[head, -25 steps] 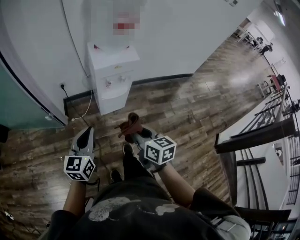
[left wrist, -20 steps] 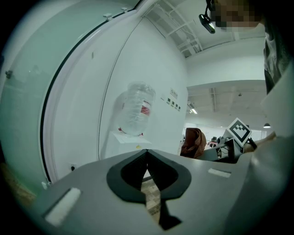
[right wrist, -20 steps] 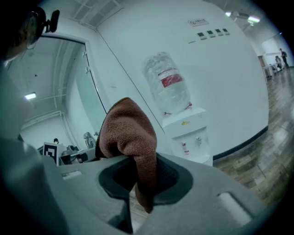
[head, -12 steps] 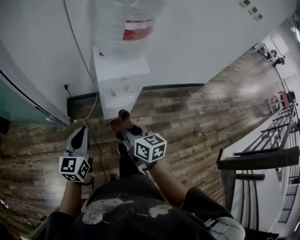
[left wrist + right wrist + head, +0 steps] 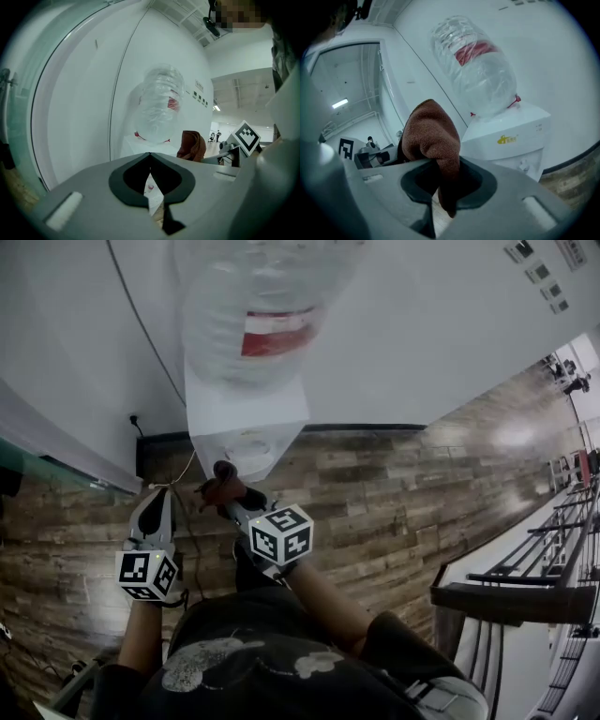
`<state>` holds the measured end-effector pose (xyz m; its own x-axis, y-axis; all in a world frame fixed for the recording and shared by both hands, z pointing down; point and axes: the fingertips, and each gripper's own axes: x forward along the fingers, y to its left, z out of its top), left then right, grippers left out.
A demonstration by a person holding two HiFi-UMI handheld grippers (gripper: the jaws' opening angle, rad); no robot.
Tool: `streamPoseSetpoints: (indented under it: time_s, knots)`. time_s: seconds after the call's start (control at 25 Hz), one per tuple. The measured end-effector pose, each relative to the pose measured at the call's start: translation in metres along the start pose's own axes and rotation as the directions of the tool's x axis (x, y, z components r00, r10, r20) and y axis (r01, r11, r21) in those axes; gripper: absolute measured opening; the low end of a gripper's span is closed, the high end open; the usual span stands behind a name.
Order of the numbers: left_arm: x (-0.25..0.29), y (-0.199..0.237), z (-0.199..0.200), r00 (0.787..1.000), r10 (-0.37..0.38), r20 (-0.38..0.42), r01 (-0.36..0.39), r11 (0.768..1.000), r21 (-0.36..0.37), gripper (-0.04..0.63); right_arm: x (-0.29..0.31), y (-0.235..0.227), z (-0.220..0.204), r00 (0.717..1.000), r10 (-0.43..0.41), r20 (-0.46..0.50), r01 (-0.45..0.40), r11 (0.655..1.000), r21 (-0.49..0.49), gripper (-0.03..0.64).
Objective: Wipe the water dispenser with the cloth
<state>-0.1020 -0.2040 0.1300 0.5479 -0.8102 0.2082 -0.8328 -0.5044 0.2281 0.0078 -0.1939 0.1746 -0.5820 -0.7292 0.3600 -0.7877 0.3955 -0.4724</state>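
Observation:
The white water dispenser (image 5: 246, 427) stands against the wall with a clear bottle (image 5: 258, 310) bearing a red label on top. In the right gripper view the dispenser (image 5: 511, 140) is ahead at the right with its bottle (image 5: 476, 65) above. My right gripper (image 5: 225, 491) is shut on a brown cloth (image 5: 223, 484), just in front of the dispenser's lower front; the cloth (image 5: 433, 140) sticks up from the jaws. To its left my left gripper (image 5: 155, 507) is shut and holds nothing. The left gripper view shows the bottle (image 5: 159, 103) and the cloth (image 5: 191, 145).
A black cable (image 5: 141, 324) runs down the white wall to a socket (image 5: 134, 418). A glass partition (image 5: 47, 470) is at the left. Wood-pattern floor (image 5: 394, 493) spreads to the right, where a railing (image 5: 511, 596) stands.
The view has closed in on the dispenser, which now looms larger and higher. Both grippers have moved forward, and the cloth now sits close to the dispenser's front.

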Motion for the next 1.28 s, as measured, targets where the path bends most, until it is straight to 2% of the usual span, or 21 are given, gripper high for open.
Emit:
streamPoseSetpoints:
  time_s: [0.24, 0.36, 0.56, 0.84, 1.12, 1.28]
  knots:
    - [0.029, 0.023, 0.003, 0.996, 0.088, -0.012, -0.088, 0.996, -0.005, 0.018, 0.046, -0.028, 0.003, 0.996, 0.03, -0.081, -0.033, 0.998, -0.048, 0.06]
    - [0.038, 0.034, 0.003, 0.994, 0.103, -0.017, -0.103, 0.995, -0.003, 0.018, 0.069, -0.033, -0.003, 0.993, 0.035, -0.112, -0.041, 0.998, -0.057, 0.06]
    - [0.047, 0.057, -0.007, 0.992, 0.12, -0.032, -0.122, 0.991, -0.049, 0.018, 0.101, -0.044, -0.012, 0.992, 0.004, -0.125, -0.01, 0.999, -0.044, 0.06]
    - [0.055, 0.064, -0.024, 0.995, 0.039, -0.088, -0.045, 0.996, -0.071, 0.018, 0.119, -0.062, -0.008, 0.991, -0.096, -0.097, 0.096, 0.995, 0.002, 0.06]
    - [0.07, 0.063, -0.045, 0.991, -0.042, -0.126, 0.03, 0.995, -0.099, 0.018, 0.109, -0.069, -0.007, 0.985, -0.166, -0.053, 0.168, 0.985, 0.036, 0.06]
    - [0.083, 0.059, -0.05, 0.987, -0.081, -0.137, 0.069, 0.994, -0.089, 0.018, 0.096, -0.087, 0.002, 0.976, -0.218, -0.018, 0.218, 0.975, 0.05, 0.06]
